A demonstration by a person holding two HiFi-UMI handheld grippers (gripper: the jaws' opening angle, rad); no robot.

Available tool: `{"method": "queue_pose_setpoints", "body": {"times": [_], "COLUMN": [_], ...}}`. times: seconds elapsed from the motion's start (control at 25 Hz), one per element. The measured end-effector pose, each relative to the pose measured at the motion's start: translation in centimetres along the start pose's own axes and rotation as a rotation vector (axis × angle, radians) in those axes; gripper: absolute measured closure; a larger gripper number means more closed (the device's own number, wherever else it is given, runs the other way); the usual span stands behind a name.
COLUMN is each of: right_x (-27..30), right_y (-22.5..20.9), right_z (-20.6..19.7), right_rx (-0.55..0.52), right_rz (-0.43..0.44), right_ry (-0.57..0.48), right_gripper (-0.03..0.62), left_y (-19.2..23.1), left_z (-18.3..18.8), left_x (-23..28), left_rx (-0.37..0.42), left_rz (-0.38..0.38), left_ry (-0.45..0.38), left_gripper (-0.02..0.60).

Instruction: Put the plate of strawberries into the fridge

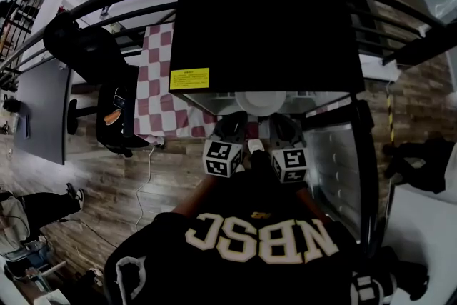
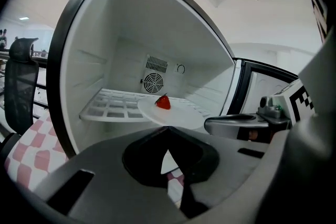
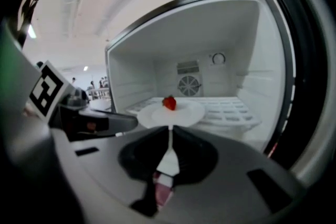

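A white plate (image 2: 181, 113) carrying one red strawberry (image 2: 163, 103) hangs level at the mouth of the open fridge (image 2: 131, 34), its far part over the white wire shelf (image 2: 110, 105). My left gripper (image 2: 167, 130) is shut on the plate's near rim. My right gripper (image 3: 170, 128) is shut on the near rim of the plate (image 3: 184, 113) too, with the strawberry (image 3: 169, 103) straight ahead of it. In the head view the plate (image 1: 260, 102) peeks out under the fridge's black top (image 1: 268, 25), with the left gripper (image 1: 230, 126) and the right gripper (image 1: 280, 129) side by side below it.
The fridge door (image 1: 335, 175) stands open to the right. A red-and-white checked cloth (image 1: 158, 86) covers the table under the fridge. A black office chair (image 1: 96, 57) stands at the left, and a dark railing (image 1: 107, 0) curves behind. Inside the fridge (image 3: 210, 60) only the shelf (image 3: 231, 107) shows.
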State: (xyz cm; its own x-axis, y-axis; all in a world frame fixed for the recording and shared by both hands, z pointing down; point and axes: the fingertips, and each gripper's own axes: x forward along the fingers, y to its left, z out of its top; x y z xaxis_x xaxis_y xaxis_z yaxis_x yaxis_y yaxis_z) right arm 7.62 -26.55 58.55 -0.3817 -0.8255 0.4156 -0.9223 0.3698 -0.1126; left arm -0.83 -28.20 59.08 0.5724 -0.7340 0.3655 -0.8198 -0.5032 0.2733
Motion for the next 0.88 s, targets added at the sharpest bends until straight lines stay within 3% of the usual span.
{"method": "queue_pose_setpoints", "body": {"times": [0.88], "right_x": [5.2], "right_y": [-2.1], "right_z": [2.6], "right_rx": [0.020], "right_rz": [0.024], "right_ry": [-0.013], "right_gripper": [0.559], "left_y": [1.2], "left_z": [2.4], "left_x": [4.2], "left_rx": [-0.017], "left_rz": [0.024], "left_ry": [0.019], "left_gripper": [0.566]}}
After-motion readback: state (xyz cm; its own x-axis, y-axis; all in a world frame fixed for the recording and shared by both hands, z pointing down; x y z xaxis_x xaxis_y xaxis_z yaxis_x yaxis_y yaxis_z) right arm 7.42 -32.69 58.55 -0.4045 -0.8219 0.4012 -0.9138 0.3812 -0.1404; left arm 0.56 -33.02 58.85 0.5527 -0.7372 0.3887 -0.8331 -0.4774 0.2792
